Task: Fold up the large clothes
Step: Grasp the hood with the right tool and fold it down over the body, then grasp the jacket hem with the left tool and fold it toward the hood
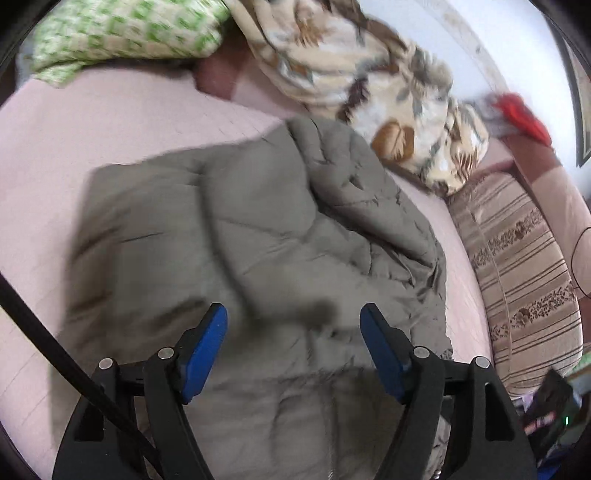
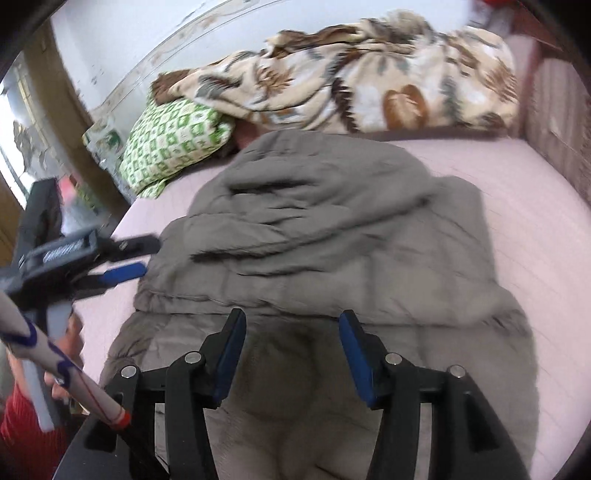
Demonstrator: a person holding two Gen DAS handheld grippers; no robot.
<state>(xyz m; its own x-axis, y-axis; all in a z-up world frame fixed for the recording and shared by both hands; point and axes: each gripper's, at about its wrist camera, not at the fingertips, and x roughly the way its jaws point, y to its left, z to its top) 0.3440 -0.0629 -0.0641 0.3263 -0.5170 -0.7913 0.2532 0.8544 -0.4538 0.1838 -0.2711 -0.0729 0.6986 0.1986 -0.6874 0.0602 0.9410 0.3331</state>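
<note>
Grey padded coat (image 2: 317, 236) lies partly folded on pink bed (image 2: 535, 206).
Left tongs (image 1: 293, 347) and right tongs (image 2: 291, 354) both released, empty, above the coat.

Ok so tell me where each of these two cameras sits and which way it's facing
Left wrist: sits on the left gripper, looking down along its open blue-padded fingers at the grey padded garment on the pink bed; only the gripper and a black cable show.
Right wrist: sits on the right gripper, fingers open above the same garment, facing the wall; the left gripper and the person's red sleeve show at left.
Shared: the garment, floral blanket and green patterned pillow.
</note>
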